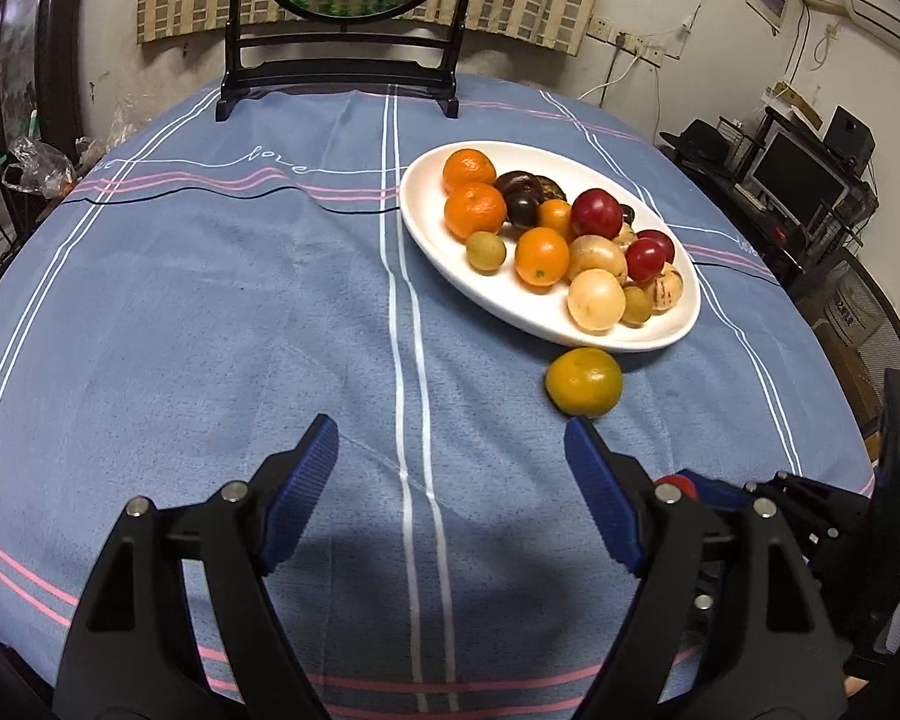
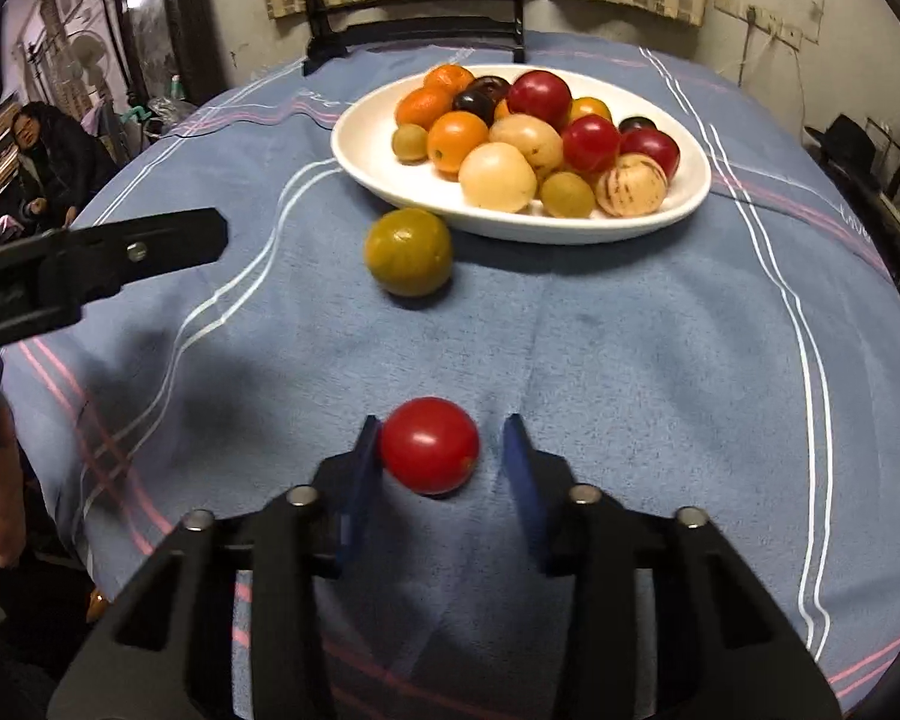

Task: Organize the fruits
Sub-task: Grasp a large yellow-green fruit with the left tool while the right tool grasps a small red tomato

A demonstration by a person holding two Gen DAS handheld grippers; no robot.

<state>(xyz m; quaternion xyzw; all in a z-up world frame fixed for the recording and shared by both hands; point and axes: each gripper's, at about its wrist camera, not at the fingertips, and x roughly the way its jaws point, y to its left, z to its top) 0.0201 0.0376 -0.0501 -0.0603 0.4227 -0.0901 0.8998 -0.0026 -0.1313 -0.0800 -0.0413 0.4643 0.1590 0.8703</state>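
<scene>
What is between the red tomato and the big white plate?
In the right wrist view, only bare blue tablecloth lies between the red tomato and the white plate; the greenish-yellow fruit sits slightly left, beside the plate.

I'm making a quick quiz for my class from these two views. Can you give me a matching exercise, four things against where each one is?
Things:
1. red tomato
2. green-orange citrus
3. plate
4. left gripper

Places:
A. on the cloth, just before the plate
B. open over bare cloth
C. holding the piled fruit
D. between the right gripper's open fingers

Pairs: 1-D, 2-A, 3-C, 4-B
</scene>
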